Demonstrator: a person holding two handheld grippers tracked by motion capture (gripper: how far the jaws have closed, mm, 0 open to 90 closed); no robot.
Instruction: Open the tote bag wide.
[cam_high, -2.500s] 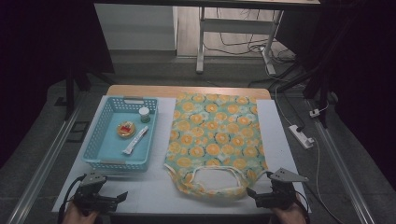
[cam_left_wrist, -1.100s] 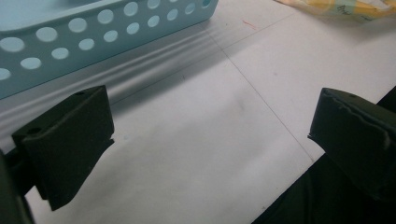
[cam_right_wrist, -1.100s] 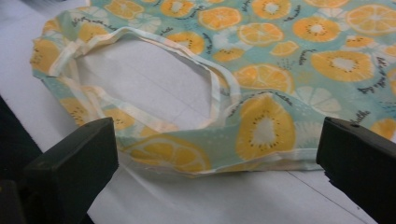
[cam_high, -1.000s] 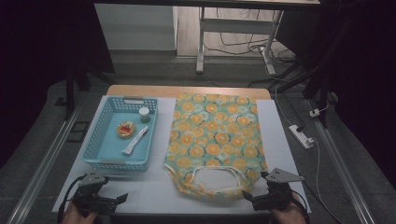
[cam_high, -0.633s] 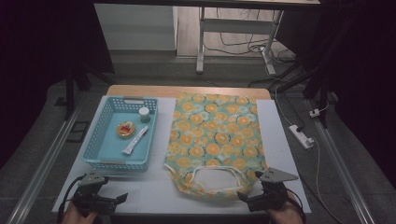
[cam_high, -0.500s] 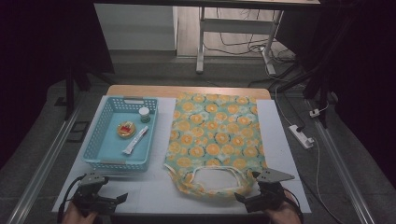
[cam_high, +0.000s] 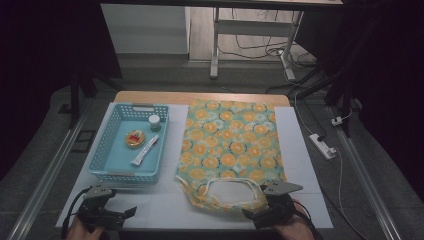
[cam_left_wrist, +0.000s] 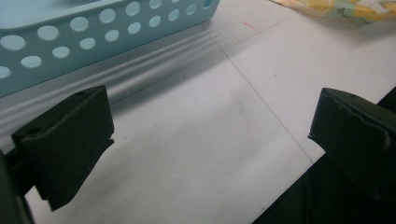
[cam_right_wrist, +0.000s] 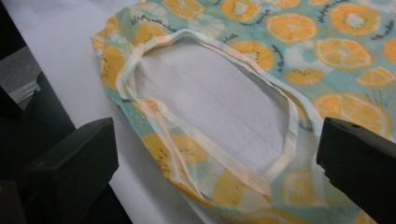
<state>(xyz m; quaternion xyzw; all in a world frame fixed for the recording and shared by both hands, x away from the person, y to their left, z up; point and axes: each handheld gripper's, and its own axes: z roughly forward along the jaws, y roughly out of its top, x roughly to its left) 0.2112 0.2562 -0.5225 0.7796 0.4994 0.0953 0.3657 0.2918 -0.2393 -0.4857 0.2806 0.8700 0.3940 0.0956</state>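
Fruit-print bag (cam_high: 231, 150) lay flat on the white tabletop (cam_high: 300, 150), bottom edge at the far side, handles and mouth turned toward the person, probably so the opening could be reached from the near edge. Handle loops (cam_right_wrist: 205, 116) sat stacked in a pale oval with bare tabletop showing through.

Right tool (cam_high: 260, 212) sat at the bag's near right corner, jaws wide apart, nothing held. In the right gripper view the jaws framed the handle loops and the mouth hem, so it looked lined up for a pinch on a strap or the hem; no contact could be made out.

Left tool (cam_high: 117, 214) rested low at the near left, jaws also wide and empty, over bare tabletop just in front of the blue basket (cam_high: 112, 172). Apart from the bag; likely parked until needed.

Basket stood just left of the bag, not touching it. Inside: small jar (cam_high: 155, 122), round orange item (cam_high: 134, 139), white tube (cam_high: 145, 150). Placement beside the bag suggested these were meant to go in once the mouth was opened, a guess only.
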